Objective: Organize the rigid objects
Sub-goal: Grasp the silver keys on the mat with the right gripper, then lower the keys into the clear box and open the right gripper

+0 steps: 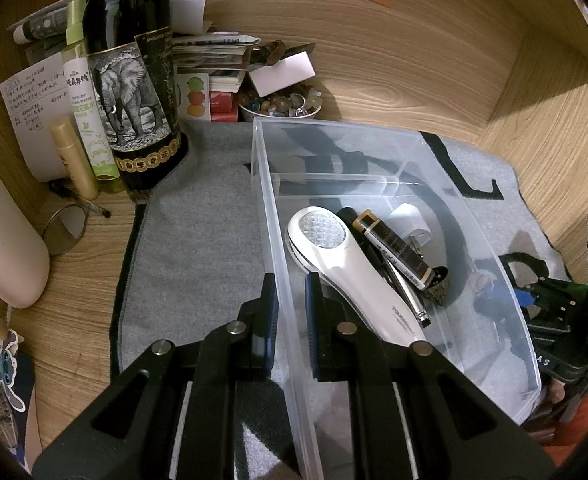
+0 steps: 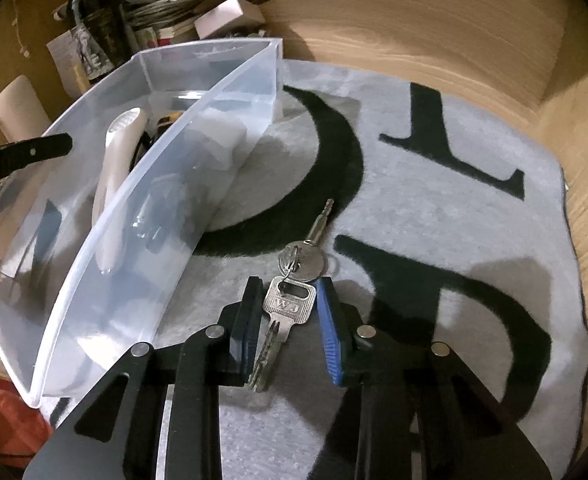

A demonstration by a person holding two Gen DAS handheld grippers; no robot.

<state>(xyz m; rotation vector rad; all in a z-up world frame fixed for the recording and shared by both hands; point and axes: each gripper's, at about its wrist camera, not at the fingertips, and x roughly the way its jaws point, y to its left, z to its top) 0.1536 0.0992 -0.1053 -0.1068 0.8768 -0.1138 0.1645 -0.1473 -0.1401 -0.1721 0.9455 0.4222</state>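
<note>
A clear plastic bin [image 1: 373,128] stands on a grey mat [image 1: 198,220]. Inside it lie a white handheld device [image 1: 341,264], a black and gold stick [image 1: 397,252], a white plug [image 1: 411,220] and a metal tool [image 1: 409,300]. My left gripper [image 1: 292,276] is shut on the bin's near left wall, one finger outside and one inside. In the right wrist view a bunch of silver keys [image 2: 290,304] lies on the mat [image 2: 433,208] just right of the bin [image 2: 198,120]. My right gripper [image 2: 289,282] is shut on the square key head, and a round-headed key lies beyond the tips.
A dark wine bottle [image 1: 130,80], a green spray bottle [image 1: 90,120], a gold tube [image 1: 74,156] and a bowl of beads [image 1: 280,104] crowd the back left. A small mirror [image 1: 64,228] and a beige container [image 1: 2,240] lie left of the mat. Wooden walls close the back and right.
</note>
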